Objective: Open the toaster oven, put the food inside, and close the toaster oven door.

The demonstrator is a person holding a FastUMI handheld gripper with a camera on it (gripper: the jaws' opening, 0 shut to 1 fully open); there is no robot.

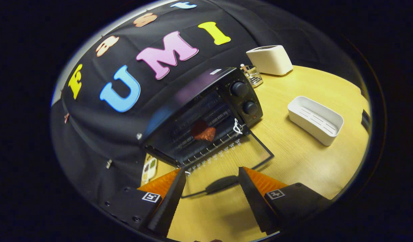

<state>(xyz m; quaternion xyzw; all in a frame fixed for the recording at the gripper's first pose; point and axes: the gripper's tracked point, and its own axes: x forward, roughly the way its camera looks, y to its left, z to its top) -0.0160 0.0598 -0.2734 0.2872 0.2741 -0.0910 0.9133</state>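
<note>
A black toaster oven [206, 111] stands on the wooden table with its glass door [226, 158] folded down flat toward me. A reddish-brown piece of food [203, 131] lies on the rack inside the oven. The door's black handle [221, 184] lies between my two fingers, close to the tips and apart from both. My gripper [212, 174] is open and holds nothing. Two round knobs [240, 89] sit on the oven's right panel.
A white slotted tray [315, 120] lies on the table to the right of the oven. Behind the oven stand a white box-shaped appliance [270, 59] and a small clear glass holder [252, 74]. A light card with spots [149, 167] lies left of the door.
</note>
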